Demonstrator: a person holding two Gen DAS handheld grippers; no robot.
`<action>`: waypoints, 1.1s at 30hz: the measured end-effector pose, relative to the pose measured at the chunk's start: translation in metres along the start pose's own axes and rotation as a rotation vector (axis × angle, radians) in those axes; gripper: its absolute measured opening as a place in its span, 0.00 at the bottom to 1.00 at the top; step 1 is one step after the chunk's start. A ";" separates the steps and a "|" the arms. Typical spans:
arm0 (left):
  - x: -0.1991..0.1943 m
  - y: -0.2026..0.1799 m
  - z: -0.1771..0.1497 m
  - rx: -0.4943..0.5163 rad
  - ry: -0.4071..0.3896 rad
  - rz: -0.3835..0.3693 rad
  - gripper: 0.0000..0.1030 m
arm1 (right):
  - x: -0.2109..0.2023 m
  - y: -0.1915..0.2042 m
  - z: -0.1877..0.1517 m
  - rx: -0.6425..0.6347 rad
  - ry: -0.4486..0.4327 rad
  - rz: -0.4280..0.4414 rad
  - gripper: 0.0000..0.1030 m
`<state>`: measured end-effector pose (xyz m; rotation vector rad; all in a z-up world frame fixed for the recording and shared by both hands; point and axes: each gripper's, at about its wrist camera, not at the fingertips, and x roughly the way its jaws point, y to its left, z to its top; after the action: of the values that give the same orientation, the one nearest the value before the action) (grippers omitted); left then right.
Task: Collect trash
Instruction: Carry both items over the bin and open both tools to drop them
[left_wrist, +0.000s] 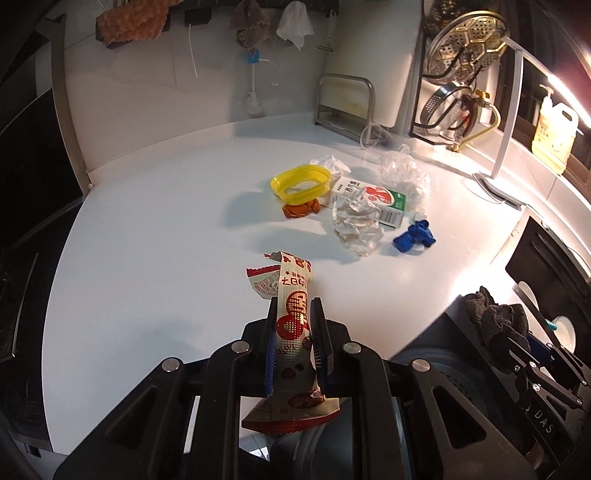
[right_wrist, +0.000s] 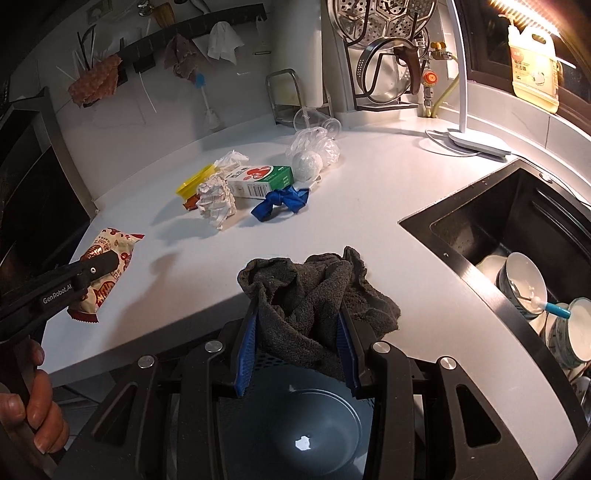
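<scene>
My left gripper (left_wrist: 294, 310) is shut on a red and white snack wrapper (left_wrist: 291, 291), held above the white counter's (left_wrist: 147, 240) front edge; it also shows in the right wrist view (right_wrist: 107, 266). My right gripper (right_wrist: 298, 314) is shut on a dark grey cloth (right_wrist: 314, 291), held over a blue-grey bin (right_wrist: 295, 417) below the counter edge. More trash lies mid-counter: crumpled foil (left_wrist: 356, 225), a green and white carton (left_wrist: 373, 199), a blue wad (left_wrist: 413, 236), a yellow container (left_wrist: 301, 184), clear plastic (left_wrist: 404, 171).
A black sink (right_wrist: 517, 236) with dirty bowls is at the right. A white lamp base (right_wrist: 476, 144), a pot-lid rack (right_wrist: 384, 74) and a metal stand (left_wrist: 345, 99) line the back. Cloths hang on the wall.
</scene>
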<state>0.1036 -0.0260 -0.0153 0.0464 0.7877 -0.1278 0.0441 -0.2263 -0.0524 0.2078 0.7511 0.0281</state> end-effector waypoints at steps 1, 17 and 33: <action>-0.003 -0.003 -0.006 0.007 0.004 -0.008 0.16 | -0.004 0.001 -0.005 -0.002 0.000 -0.003 0.36; -0.017 -0.037 -0.082 0.078 0.101 -0.092 0.16 | -0.034 -0.010 -0.082 0.024 0.081 -0.022 0.36; 0.002 -0.049 -0.112 0.115 0.203 -0.111 0.16 | -0.018 -0.019 -0.111 0.051 0.162 0.005 0.37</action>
<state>0.0192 -0.0650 -0.0955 0.1262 0.9850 -0.2765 -0.0452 -0.2275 -0.1228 0.2582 0.9132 0.0303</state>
